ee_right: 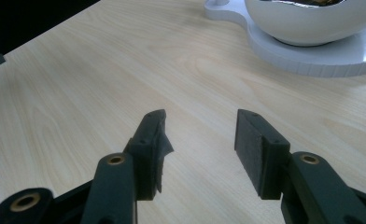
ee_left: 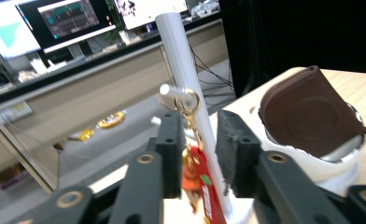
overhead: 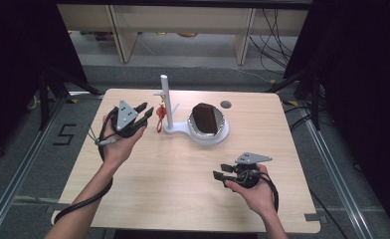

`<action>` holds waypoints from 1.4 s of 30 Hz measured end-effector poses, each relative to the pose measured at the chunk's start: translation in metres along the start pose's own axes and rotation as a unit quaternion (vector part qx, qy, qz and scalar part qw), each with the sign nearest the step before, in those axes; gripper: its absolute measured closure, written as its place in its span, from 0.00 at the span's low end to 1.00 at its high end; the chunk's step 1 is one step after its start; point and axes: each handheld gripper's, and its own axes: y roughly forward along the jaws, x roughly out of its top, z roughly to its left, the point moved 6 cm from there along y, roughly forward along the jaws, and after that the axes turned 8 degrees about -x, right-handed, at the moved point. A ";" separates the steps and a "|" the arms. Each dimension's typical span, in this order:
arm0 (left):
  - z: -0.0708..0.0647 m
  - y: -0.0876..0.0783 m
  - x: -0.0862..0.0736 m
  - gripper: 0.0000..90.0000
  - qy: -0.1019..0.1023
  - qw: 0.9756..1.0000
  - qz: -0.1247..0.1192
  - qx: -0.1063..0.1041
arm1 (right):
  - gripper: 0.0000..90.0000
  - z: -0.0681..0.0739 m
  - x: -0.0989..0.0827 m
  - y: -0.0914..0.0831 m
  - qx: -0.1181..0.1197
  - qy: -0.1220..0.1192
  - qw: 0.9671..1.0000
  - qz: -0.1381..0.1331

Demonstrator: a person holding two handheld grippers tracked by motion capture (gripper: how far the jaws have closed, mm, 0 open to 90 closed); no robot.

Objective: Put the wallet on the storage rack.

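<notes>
A white stand [overhead: 165, 97] rises at the back of the table, joined at its base to a white bowl [overhead: 224, 135] that holds a brown pouch [overhead: 205, 118]. A red key charm [overhead: 159, 119] hangs by a gold clasp [ee_left: 189, 105] from the stand's side peg [ee_left: 172, 92]. My left gripper [overhead: 147, 110] is just left of the stand. In the left gripper view its jaws [ee_left: 200, 135] stand apart with the red charm [ee_left: 202, 182] dangling between them, the pads not pressing it. My right gripper [overhead: 219, 171] rests low at the front right, open [ee_right: 200, 126], with nothing between its fingers.
The wooden table [overhead: 173, 169] has a small round hole [overhead: 226, 104] behind the bowl. Dark frame posts stand at both sides and wooden shelving lies beyond the far edge. Monitors [ee_left: 64, 21] show in the left gripper view. The bowl's white base [ee_right: 321, 56] lies ahead of the right gripper.
</notes>
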 end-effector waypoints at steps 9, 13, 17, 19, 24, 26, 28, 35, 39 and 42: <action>-0.003 -0.026 -0.021 0.62 -0.018 1.000 0.021 0.004 | 0.60 -0.005 0.002 -0.002 -0.002 -0.008 1.000 -0.005; -0.007 -0.038 -0.033 0.59 -0.026 0.999 0.029 0.001 | 0.59 -0.004 0.001 -0.003 -0.001 0.016 1.000 -0.003; -0.010 -0.054 -0.052 0.53 -0.037 0.999 0.040 0.003 | 0.59 -0.013 -0.001 -0.004 -0.009 0.003 1.000 -0.007; -0.012 -0.062 -0.065 0.52 -0.046 0.998 0.046 0.007 | 0.59 -0.012 -0.003 -0.005 -0.007 0.012 1.000 -0.005; -0.020 -0.080 -0.107 0.45 -0.076 0.995 0.066 0.019 | 0.59 -0.020 -0.012 -0.004 -0.020 0.021 1.000 -0.002; -0.022 -0.086 -0.122 0.44 -0.085 0.993 0.074 0.021 | 0.59 -0.026 -0.015 -0.004 -0.030 0.012 0.999 -0.004; -0.023 -0.091 -0.134 0.42 -0.093 0.992 0.080 0.025 | 0.59 -0.026 -0.018 -0.004 -0.029 0.026 0.999 -0.002; -0.020 -0.105 -0.148 0.40 -0.112 0.990 0.065 0.047 | 0.58 -0.038 -0.024 -0.004 -0.042 0.023 0.999 -0.012; -0.018 -0.109 -0.151 0.39 -0.115 0.991 0.047 0.059 | 0.57 -0.040 -0.026 -0.004 -0.051 0.044 0.997 -0.023; -0.017 -0.110 -0.154 0.38 -0.117 0.990 0.056 0.062 | 0.57 -0.042 -0.028 -0.005 -0.051 0.052 0.997 -0.029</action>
